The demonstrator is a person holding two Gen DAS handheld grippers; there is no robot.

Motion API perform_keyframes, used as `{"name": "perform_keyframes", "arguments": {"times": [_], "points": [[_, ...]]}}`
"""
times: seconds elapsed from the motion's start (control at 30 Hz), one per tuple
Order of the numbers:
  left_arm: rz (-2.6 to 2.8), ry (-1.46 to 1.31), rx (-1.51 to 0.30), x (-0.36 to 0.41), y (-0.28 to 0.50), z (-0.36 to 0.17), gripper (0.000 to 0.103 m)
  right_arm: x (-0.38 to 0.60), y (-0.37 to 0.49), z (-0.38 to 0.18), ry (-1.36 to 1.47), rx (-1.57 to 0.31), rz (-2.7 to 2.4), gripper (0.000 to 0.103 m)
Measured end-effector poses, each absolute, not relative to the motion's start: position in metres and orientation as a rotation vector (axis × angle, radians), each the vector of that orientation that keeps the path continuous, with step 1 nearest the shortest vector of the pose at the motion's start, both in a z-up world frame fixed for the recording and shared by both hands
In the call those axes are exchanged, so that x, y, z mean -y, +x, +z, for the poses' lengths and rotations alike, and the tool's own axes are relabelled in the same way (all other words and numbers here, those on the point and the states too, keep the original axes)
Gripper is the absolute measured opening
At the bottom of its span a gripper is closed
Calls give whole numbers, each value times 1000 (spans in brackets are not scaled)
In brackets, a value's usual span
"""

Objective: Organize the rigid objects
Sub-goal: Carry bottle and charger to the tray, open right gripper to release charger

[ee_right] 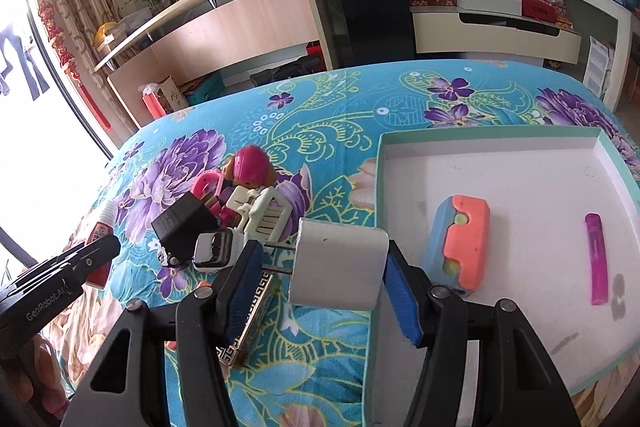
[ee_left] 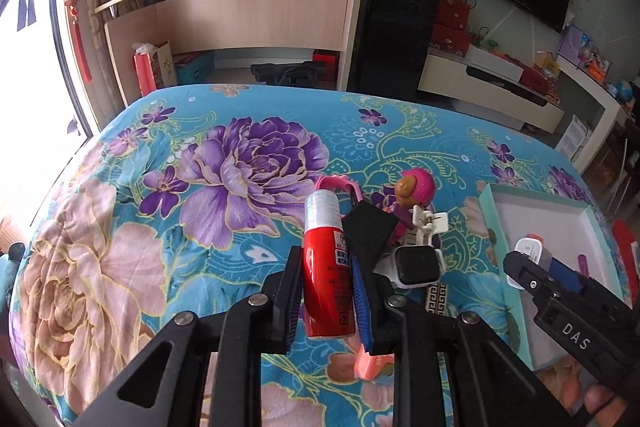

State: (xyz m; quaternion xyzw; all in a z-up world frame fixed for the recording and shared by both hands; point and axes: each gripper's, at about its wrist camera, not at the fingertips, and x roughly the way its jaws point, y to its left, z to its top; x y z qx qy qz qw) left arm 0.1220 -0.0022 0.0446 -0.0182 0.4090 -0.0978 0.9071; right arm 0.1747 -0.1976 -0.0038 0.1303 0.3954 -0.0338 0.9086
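Left wrist view: the left gripper is clamped on a red tube, a smooth glossy cylinder with a clear ribbed cap, which stands up between the blue ridged pads, its cap pointing away from the camera. Under it lies a soft flowered bedspread, turquoise with purple and pink peonies, and its whole left half up to the far edge is free of things. Just right of the tube is a close pile: a black block, a toy figure in a round pink helmet, a white plastic clip and a smartwatch with a dark square face. At the right edge of the bedspread sits a shallow box lid, teal outside and white inside.

Right wrist view: the right gripper is closed on a white charger plug, a smooth rounded block whose two metal prongs point left. It sits between the pads, over the lid's left rim. On the lid's floor lie an orange and blue foam block, just right of the gripper, and a slim purple lighter near the right wall; the far half of the lid is bare. A patterned flat piece lies under the gripper's left finger.
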Motion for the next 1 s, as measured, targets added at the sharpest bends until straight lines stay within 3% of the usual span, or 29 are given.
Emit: {"name": "perform_keyframes", "arguments": {"times": [0.63,1.0], "points": [[-612,216,-807,186,82,32,25,325,140,-14,372,-827,-442,62],[-642,289,-900,222,76,-4,25,346,131,-21,389,-852,-484,62]]}}
